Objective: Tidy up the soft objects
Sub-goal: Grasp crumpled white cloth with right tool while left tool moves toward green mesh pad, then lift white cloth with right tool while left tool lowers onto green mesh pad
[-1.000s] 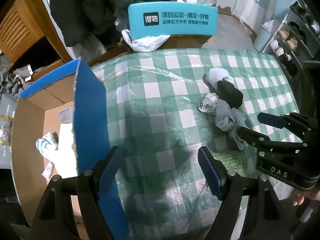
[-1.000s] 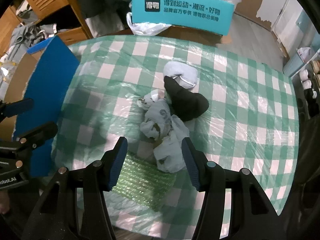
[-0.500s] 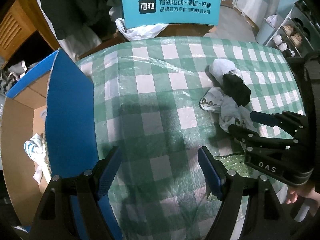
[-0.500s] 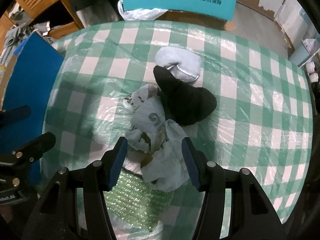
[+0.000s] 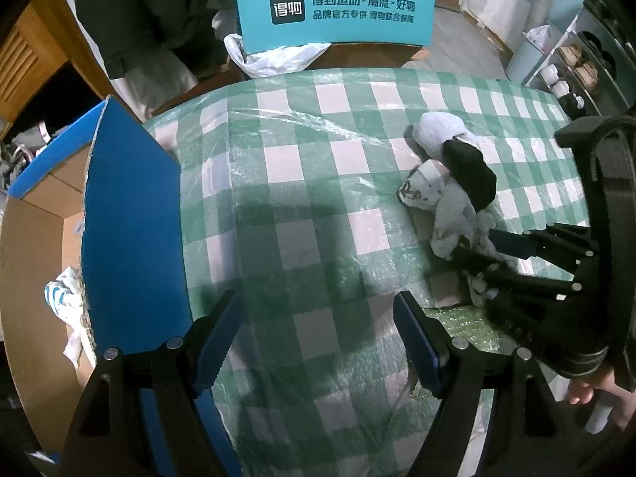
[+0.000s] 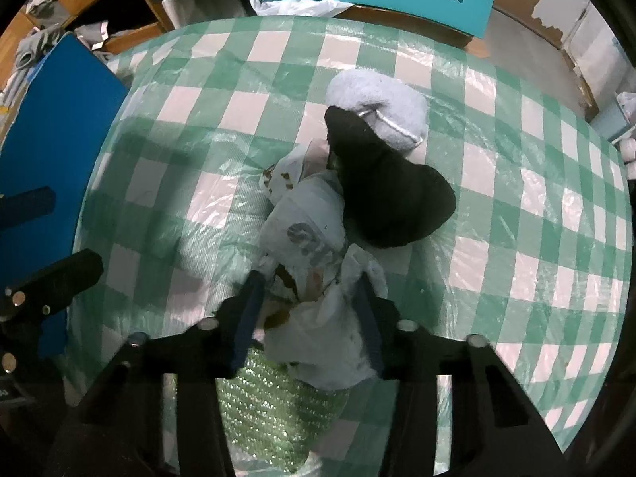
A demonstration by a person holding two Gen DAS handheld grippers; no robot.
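A pile of soft things lies on the green checked table: a white patterned cloth (image 6: 314, 246), a black sock (image 6: 385, 194) and a pale grey sock (image 6: 377, 107). My right gripper (image 6: 308, 302) is down at the near end of the white cloth, one finger on each side of it, jaws still apart. The pile also shows in the left wrist view (image 5: 453, 194), with the right gripper (image 5: 497, 254) against it. My left gripper (image 5: 314, 342) is open and empty above the table, beside the cardboard box (image 5: 35, 262) with the blue flap (image 5: 131, 230).
A sheet of green bubble wrap (image 6: 278, 401) lies under the near end of the cloth. The box holds a striped cloth (image 5: 65, 294). A teal chair back (image 5: 334, 12) stands at the table's far edge. Shelves (image 5: 576, 71) are at the right.
My right gripper has moved forward and down onto the white cloth, and its jaws have narrowed around it. The left gripper shifted slightly right, away from the box.
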